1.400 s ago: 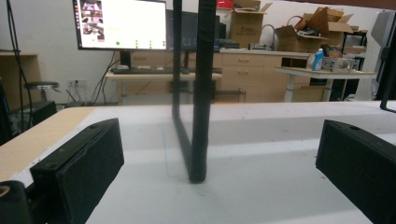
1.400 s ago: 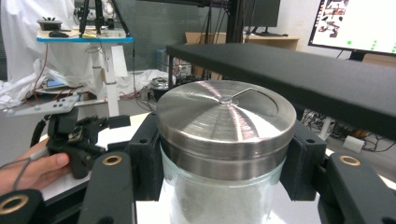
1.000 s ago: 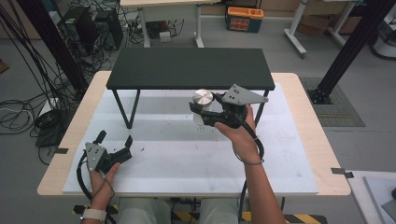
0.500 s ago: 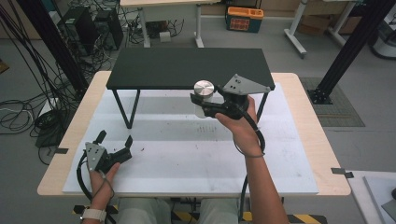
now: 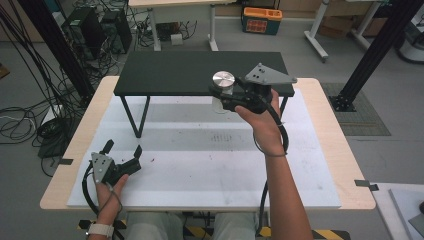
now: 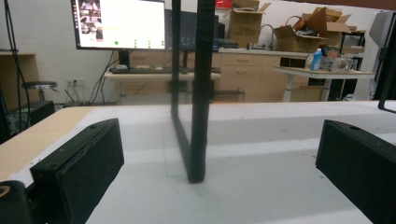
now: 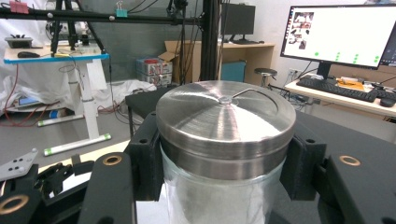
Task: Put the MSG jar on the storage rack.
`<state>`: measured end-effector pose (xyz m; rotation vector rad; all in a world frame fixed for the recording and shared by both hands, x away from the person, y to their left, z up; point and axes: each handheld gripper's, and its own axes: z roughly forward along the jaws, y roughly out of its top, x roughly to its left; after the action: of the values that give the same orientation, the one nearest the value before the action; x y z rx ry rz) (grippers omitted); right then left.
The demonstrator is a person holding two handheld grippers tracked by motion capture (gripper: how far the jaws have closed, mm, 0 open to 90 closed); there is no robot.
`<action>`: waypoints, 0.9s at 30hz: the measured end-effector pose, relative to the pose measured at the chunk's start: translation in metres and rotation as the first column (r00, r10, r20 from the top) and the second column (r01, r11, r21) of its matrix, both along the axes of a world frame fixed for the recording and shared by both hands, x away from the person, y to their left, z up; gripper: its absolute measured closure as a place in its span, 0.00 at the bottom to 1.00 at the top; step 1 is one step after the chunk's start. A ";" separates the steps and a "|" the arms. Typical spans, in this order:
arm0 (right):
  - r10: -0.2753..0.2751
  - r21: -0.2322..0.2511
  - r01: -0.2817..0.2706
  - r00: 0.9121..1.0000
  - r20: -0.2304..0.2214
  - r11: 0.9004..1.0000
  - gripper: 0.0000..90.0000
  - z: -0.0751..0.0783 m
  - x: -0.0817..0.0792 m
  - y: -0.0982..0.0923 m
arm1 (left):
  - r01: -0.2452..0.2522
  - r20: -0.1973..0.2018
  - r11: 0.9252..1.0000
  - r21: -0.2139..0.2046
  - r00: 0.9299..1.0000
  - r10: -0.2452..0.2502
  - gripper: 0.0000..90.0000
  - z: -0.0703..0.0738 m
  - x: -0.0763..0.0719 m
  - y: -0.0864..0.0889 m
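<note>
The right gripper (image 5: 223,98) has its black jaws pinched on a clear glass jar with a round brushed-metal lid (image 7: 225,122), gripping just under the lid and holding it in the air at the front edge of the low black shelf table (image 5: 170,72); the jar's lower part is cut off in the right gripper view. Well apart, the left gripper (image 5: 121,150) rests low on the white tabletop mat (image 5: 200,165), jaws spread with nothing between them, facing a black shelf leg (image 6: 198,116) whose top is out of frame.
</note>
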<state>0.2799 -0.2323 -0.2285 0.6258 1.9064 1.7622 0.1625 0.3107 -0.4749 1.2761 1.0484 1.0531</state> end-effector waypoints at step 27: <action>-0.046 -0.006 0.046 0.999 0.004 0.999 0.47 0.034 0.027 0.015 | 0.004 -0.001 1.000 -0.003 1.000 -0.004 0.01 0.000 0.000 0.001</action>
<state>0.3065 -0.2172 -0.1940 0.6584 1.8792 1.7271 0.1625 0.3117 -0.4748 1.2764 1.0473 1.0476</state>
